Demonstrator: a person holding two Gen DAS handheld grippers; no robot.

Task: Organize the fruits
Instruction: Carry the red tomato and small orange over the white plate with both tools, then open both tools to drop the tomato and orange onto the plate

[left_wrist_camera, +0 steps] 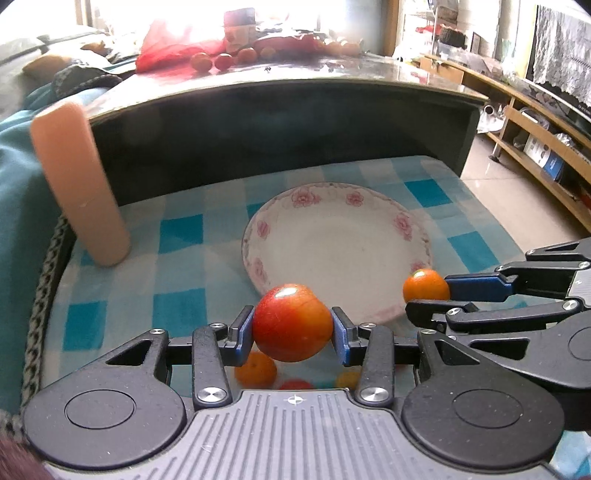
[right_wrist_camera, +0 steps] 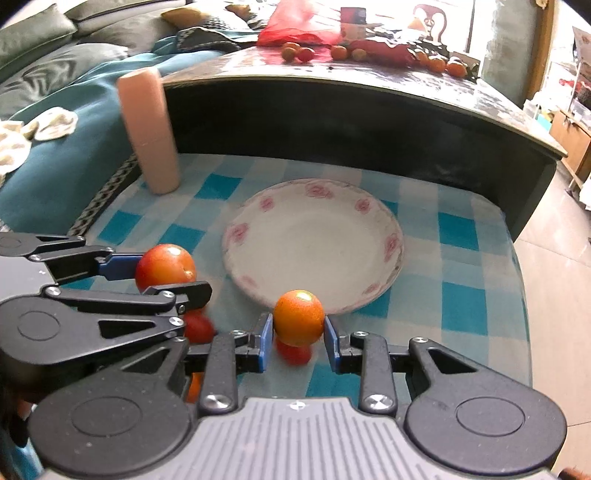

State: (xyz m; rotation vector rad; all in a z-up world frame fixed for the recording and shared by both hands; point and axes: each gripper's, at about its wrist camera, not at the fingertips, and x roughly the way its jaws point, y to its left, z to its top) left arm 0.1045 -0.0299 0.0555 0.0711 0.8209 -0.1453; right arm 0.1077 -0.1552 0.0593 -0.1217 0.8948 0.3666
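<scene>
My left gripper point(left_wrist_camera: 292, 330) is shut on a red-orange apple point(left_wrist_camera: 291, 323) and holds it above the cloth, just short of the near rim of the white flowered plate point(left_wrist_camera: 332, 240). My right gripper point(right_wrist_camera: 298, 334) is shut on a small orange point(right_wrist_camera: 299, 317) at the plate's point(right_wrist_camera: 314, 240) near rim. In the left wrist view the orange point(left_wrist_camera: 425, 285) and the right gripper show at the right. In the right wrist view the apple point(right_wrist_camera: 165, 266) and the left gripper show at the left. The plate is empty. Several small fruits lie on the cloth under the grippers point(left_wrist_camera: 255, 369) point(right_wrist_camera: 293, 352).
A blue-checked cloth point(right_wrist_camera: 458, 295) covers the low surface. A tall peach-coloured cylinder point(right_wrist_camera: 149, 134) stands at the back left. A dark, higher table point(right_wrist_camera: 351, 107) behind carries more fruits and a red bag point(right_wrist_camera: 295, 29). A teal sofa is at the left, the floor at the right.
</scene>
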